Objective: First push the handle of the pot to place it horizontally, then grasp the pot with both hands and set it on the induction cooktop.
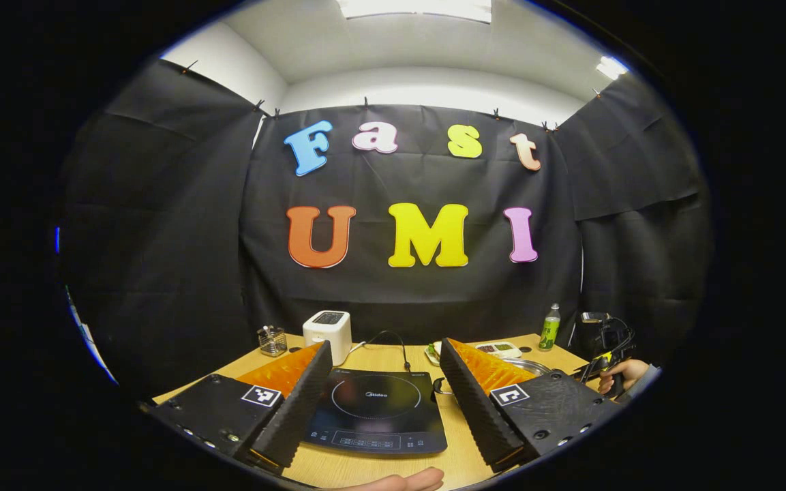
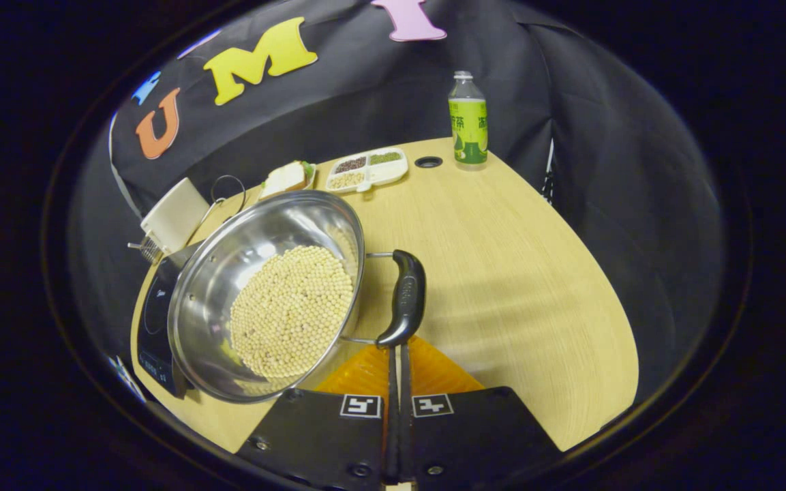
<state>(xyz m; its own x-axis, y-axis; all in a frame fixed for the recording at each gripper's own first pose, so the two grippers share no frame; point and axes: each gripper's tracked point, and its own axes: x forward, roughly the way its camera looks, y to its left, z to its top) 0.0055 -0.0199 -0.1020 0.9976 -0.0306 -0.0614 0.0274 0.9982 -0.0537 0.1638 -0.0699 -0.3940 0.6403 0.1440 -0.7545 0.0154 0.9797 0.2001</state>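
Note:
A steel pot with pale beans in it rests on the wooden table. Its black side handle sticks out to the right on two wire arms. My right gripper is shut, fingers pressed together, tips right at the handle's near end with nothing between them. The black induction cooktop lies flat just ahead of my left gripper, which hangs open above it. The cooktop is also seen left of the pot, partly hidden by it. The pot's rim peeks out behind the left gripper's right finger.
A white toaster and a glass jar stand behind the cooktop. A green bottle, a compartment tray and a sandwich sit at the table's far side. A hand holds the other gripper; another hand shows below.

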